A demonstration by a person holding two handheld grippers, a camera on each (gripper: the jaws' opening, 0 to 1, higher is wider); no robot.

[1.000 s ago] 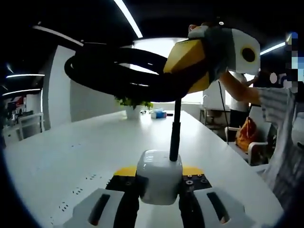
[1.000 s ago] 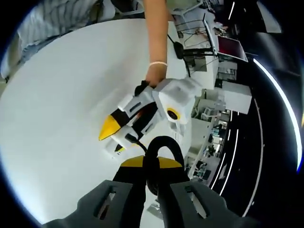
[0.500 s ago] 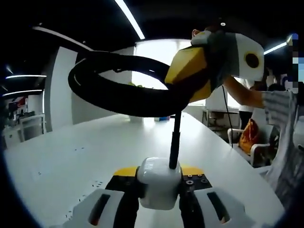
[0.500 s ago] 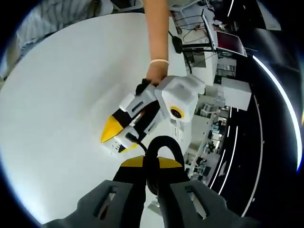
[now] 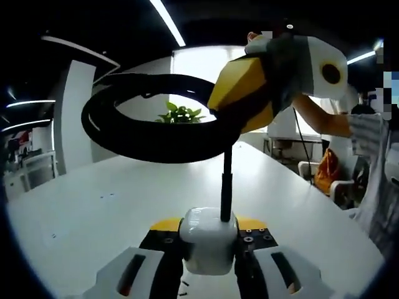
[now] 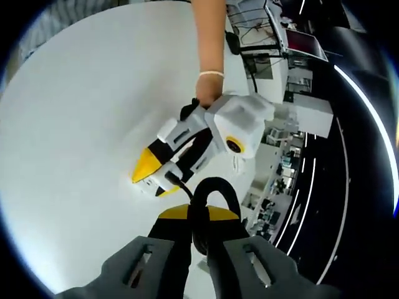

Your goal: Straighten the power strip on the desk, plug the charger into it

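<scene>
Above the white desk (image 5: 75,212), you hold the charger's parts aloft: your right gripper (image 6: 198,244) is clamped on the looped black cable (image 5: 149,134), your left gripper (image 5: 208,266) is closed around the white charger (image 5: 208,248). The plugging step is under way. The power strip isn't clearly visible; next, find it and lower the charger to a socket.
</scene>
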